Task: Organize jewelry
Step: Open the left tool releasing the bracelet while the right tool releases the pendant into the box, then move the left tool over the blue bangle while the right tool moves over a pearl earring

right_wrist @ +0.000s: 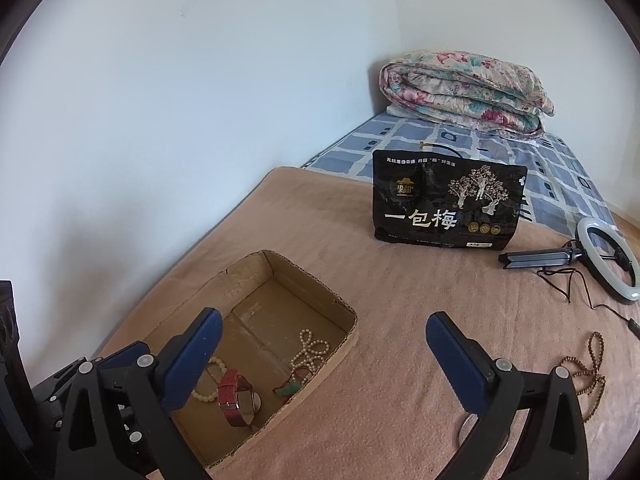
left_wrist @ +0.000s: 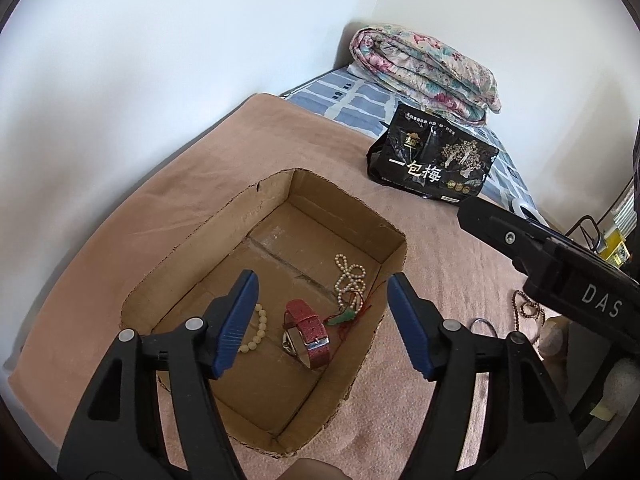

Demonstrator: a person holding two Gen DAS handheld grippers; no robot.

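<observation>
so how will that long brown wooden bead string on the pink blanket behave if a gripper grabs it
The long brown wooden bead string lies in loose crossing loops, so it will probably hang floppy and trail. The beads look small and round, so open jaws may slip off. The soft pink blanket should stop rolling.

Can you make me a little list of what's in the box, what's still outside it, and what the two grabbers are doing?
box: open cardboard, on the tan blanket
in box: red watch, pearl necklace, cream bracelet, green pendant
outside box: brown beads, silver ring
left gripper: open, empty, over box
right gripper: open, empty
behind: black bag, ring light, folded quilt
</observation>
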